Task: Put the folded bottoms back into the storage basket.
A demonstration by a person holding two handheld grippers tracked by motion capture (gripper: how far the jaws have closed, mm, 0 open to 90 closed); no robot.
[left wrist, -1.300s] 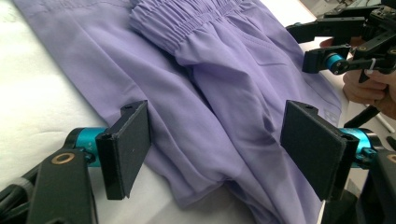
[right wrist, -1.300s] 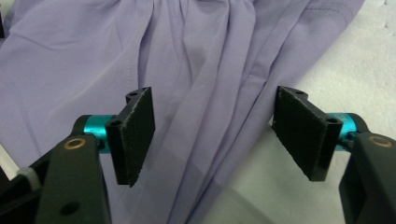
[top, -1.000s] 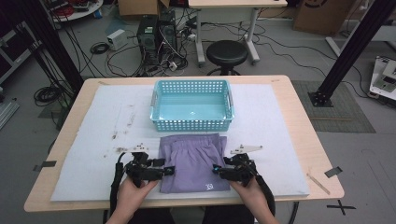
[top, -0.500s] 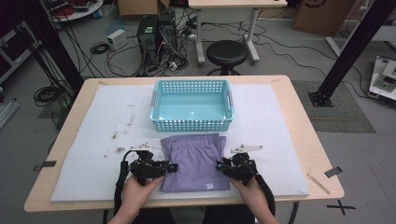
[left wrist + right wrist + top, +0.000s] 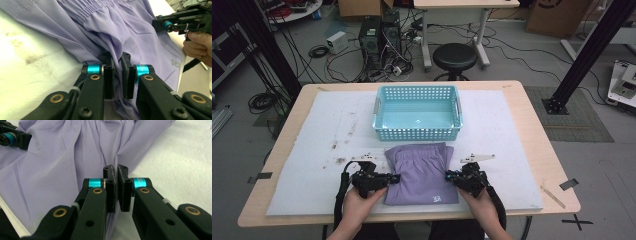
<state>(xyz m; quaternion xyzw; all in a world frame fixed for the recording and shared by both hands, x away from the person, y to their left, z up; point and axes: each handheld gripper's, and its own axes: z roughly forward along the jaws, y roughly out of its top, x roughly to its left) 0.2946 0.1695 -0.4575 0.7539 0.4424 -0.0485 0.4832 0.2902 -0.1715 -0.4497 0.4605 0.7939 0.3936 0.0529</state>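
Folded purple shorts [image 5: 422, 172] lie on the white mat near the table's front edge, elastic waistband toward the basket. My left gripper [image 5: 393, 178] pinches the shorts' left edge; in the left gripper view the jaws [image 5: 116, 58] are shut on a fold of the purple fabric [image 5: 120, 27]. My right gripper [image 5: 450, 176] pinches the right edge; its jaws [image 5: 116, 171] are shut on a bunched pleat of the shorts [image 5: 70, 157]. The other gripper [image 5: 180, 22] and a hand show across the cloth.
A light blue plastic basket [image 5: 417, 113] stands empty just beyond the shorts. The white mat [image 5: 512, 130] covers most of the wooden table [image 5: 547, 150]. A black stool [image 5: 455, 56], cables and computer cases stand on the floor behind.
Both grippers have slid inward onto the shorts' side edges and shut on the fabric. The cloth has bunched slightly at each side.
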